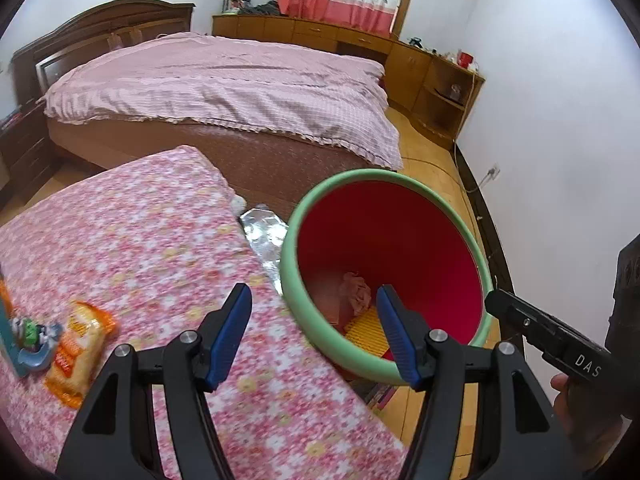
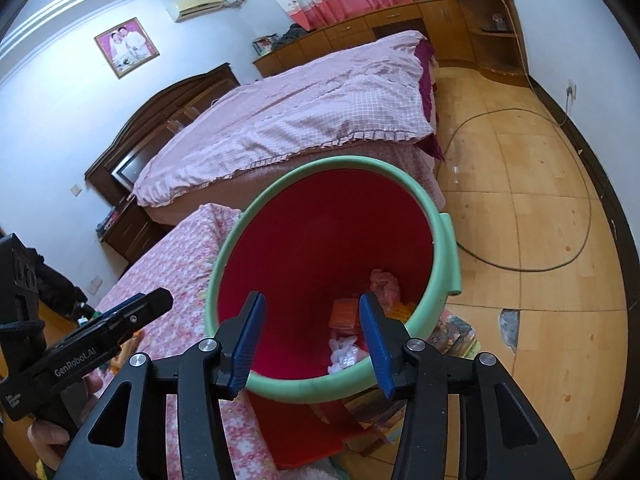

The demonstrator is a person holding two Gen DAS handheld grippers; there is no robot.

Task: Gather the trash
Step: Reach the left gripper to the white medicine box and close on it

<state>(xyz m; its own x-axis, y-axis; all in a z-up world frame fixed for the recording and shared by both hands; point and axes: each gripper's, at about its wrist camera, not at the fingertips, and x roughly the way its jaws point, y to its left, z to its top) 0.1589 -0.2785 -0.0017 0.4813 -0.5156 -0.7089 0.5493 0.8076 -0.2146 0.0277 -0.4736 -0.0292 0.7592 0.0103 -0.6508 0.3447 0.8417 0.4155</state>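
The left hand-held gripper [image 1: 314, 334] is hovering with its blue-padded jaws standing apart and empty, one finger over the floral-covered tabletop [image 1: 140, 240], the other over the rim of the trash bin [image 1: 294, 280]. The bin, red inside with a pale green rim, is standing just beside the tabletop's edge, toward 3 o'clock of it. Inside it are lying a crumpled pink wrapper [image 1: 356, 290] and a yellow ridged piece [image 1: 366, 330]. On the tabletop at 9 o'clock of the left gripper an orange snack packet [image 1: 80, 352] is lying, its print too blurred to read, touching a blue cartoon-printed packet [image 1: 28, 340]. A silver foil sheet [image 1: 264, 236] is showing between tabletop and bin.

The right hand-held gripper [image 2: 312, 340] is hanging over the bin's opening, jaws apart with nothing between them; below it lie an orange packet [image 2: 344, 314] and white crumpled tissue [image 2: 344, 354].

The right gripper's body is reading "DAS" in the left view; the left one's is reading "GenRobot.AI" in the right view.
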